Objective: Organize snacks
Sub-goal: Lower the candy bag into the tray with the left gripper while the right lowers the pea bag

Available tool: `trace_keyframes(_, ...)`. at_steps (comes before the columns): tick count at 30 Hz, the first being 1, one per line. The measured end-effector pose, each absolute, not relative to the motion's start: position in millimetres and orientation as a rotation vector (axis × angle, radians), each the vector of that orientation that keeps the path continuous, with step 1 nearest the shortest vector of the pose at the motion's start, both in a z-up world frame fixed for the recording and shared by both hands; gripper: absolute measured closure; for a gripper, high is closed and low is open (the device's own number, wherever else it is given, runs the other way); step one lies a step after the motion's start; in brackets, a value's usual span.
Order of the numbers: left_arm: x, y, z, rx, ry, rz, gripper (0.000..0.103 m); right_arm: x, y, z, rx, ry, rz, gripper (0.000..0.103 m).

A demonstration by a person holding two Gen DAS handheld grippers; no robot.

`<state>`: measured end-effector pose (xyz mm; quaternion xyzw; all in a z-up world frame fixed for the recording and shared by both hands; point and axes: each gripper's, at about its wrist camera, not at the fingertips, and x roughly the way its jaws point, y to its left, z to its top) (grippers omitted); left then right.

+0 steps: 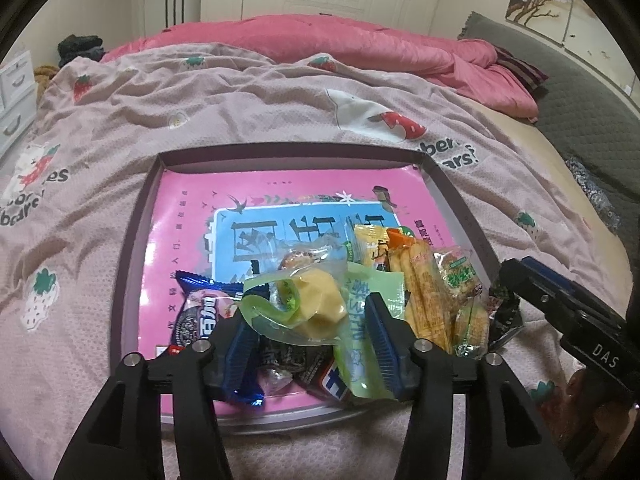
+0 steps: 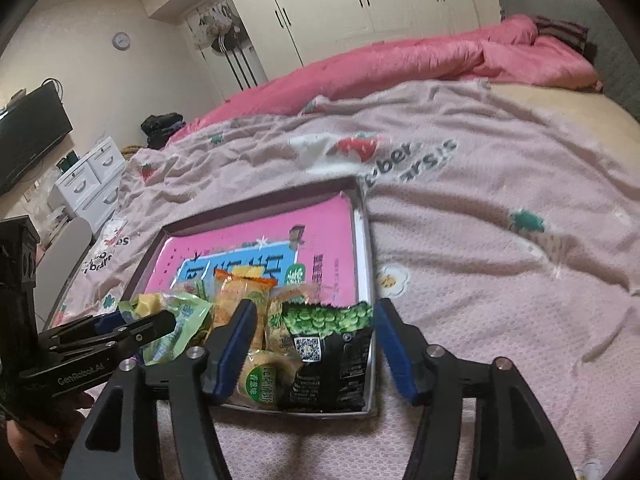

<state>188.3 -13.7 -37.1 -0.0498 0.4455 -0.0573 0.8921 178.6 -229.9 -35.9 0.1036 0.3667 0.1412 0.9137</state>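
Left wrist view: the left gripper (image 1: 310,318) stands with its jaws parted around a clear green packet holding a yellow snack (image 1: 316,310); whether the pads touch the wrapper cannot be told. The packet lies on a heap of snacks in the shallow pink-bottomed tray (image 1: 132,240) on the strawberry-print blanket (image 1: 240,100).

Right wrist view: the right gripper (image 2: 316,346) is spread wide, astride a black green-pea packet (image 2: 332,356) at the tray's near right corner, pads apart from it.
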Motion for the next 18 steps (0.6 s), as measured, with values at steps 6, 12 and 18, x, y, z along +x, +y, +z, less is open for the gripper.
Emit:
trace_keyframes(6, 178.4, -12.2, -20.8, -0.085, 0.892, -0.096, 0.036, 164.6, -230.7, -21.4, 0.183, 0.693, 0.289, 0.035)
trace_keyframes(12, 163.9, -10.4, -12.3, -0.079, 0.887, -0.095, 0.031, 144.9, -228.6, -10.7, 0.171, 0.671, 0.295, 0.028)
trace_keyframes(18, 162.8, -3.1, -13.4, -0.097, 0.860, -0.111, 0.026, 130.8, -224.2, -4.9, 0.155, 0.658, 0.300, 0.025)
